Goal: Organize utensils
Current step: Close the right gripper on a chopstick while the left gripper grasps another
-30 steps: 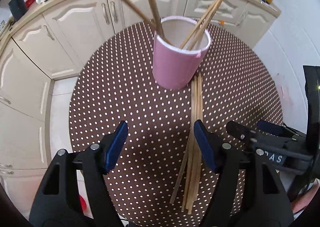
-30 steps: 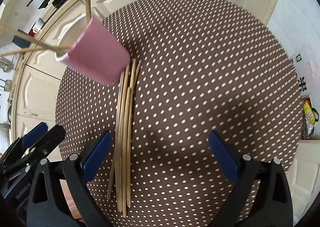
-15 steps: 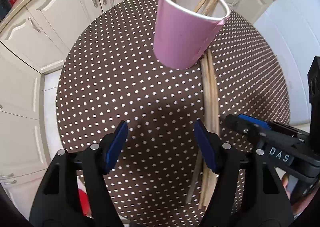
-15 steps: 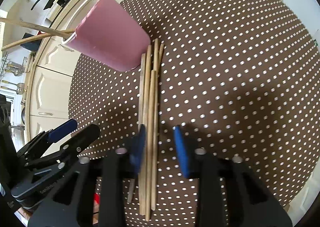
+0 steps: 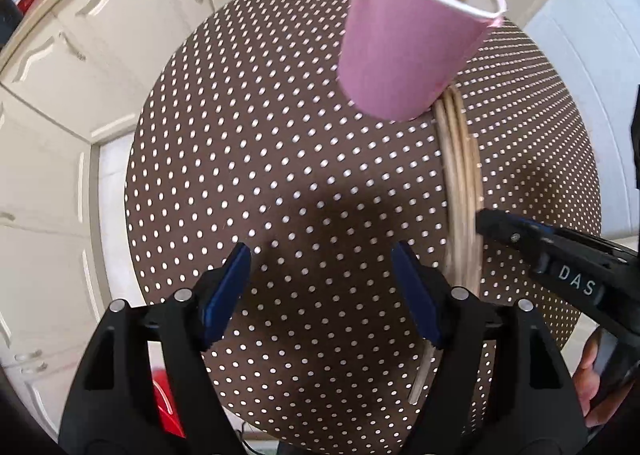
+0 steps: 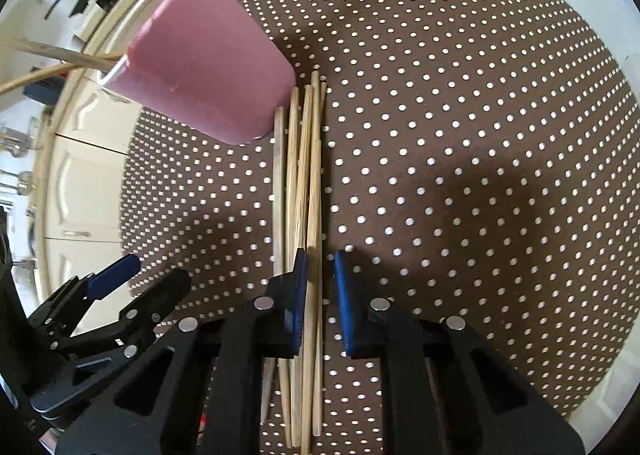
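Note:
A pink paper cup (image 5: 412,43) stands on the round brown polka-dot table (image 5: 280,183) and holds several wooden chopsticks. It also shows in the right wrist view (image 6: 200,71). A bundle of loose chopsticks (image 6: 304,191) lies flat on the table beside the cup; it also shows in the left wrist view (image 5: 460,183). My right gripper (image 6: 321,287) is low over the bundle with its jaws narrowed around one or two sticks, a small gap still showing on the right side. My left gripper (image 5: 322,287) is open and empty above the table, left of the bundle.
White kitchen cabinets (image 5: 120,35) curve around the far side of the table. The left gripper (image 6: 120,291) appears at the lower left of the right wrist view. The right gripper's tip (image 5: 540,243) appears at the right of the left wrist view. The table edge is close below both grippers.
My right gripper has come down onto the chopstick bundle and its jaws have closed from wide open to a narrow gap around the sticks. My left gripper has moved closer to the cup, staying open.

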A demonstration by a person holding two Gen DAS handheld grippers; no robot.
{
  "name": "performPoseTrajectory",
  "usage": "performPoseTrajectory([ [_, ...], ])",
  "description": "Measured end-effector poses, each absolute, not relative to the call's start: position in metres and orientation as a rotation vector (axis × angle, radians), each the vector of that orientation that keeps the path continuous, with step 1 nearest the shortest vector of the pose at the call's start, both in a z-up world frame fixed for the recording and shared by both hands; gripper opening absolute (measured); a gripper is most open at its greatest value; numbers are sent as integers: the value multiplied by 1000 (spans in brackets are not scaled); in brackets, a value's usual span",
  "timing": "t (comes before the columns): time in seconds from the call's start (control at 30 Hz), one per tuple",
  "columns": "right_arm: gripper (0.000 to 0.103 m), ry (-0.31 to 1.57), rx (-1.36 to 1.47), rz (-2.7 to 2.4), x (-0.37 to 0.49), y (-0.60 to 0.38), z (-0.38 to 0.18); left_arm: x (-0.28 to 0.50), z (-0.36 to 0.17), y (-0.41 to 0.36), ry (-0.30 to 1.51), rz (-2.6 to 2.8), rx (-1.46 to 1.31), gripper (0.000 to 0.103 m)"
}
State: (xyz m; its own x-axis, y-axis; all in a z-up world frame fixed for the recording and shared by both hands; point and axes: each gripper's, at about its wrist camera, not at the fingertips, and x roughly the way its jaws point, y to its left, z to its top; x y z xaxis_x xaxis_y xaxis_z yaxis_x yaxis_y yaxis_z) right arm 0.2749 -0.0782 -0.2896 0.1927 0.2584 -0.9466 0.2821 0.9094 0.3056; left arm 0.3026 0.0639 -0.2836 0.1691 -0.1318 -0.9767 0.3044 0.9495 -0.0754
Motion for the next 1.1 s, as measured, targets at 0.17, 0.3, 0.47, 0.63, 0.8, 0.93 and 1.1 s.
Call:
performPoseTrajectory([
  [0.17, 4, 1372, 541, -33, 275, -79, -292, 307, -284, 68, 1374, -322, 143, 73],
  [0.3, 4, 1369, 579, -40, 273, -91, -290, 315, -283, 70, 1384, -348, 123, 73],
  [0.47, 4, 1363, 590, -31, 279, -100, -282, 319, -277, 59, 1379, -379, 112, 72],
  [0.63, 4, 1352, 592, -26, 265, -114, -275, 319, -279, 41, 1377, -422, 72, 72],
  [0.8, 4, 1360, 627, -25, 259, -141, -274, 322, -291, 20, 1403, -457, 15, 56],
  [0.93, 4, 1377, 660, -28, 252, -167, -280, 328, -303, 2, 1451, -459, 8, 34],
  [1.1, 4, 1390, 682, -26, 245, -191, -283, 333, -313, -12, 1477, -432, -19, 34],
])
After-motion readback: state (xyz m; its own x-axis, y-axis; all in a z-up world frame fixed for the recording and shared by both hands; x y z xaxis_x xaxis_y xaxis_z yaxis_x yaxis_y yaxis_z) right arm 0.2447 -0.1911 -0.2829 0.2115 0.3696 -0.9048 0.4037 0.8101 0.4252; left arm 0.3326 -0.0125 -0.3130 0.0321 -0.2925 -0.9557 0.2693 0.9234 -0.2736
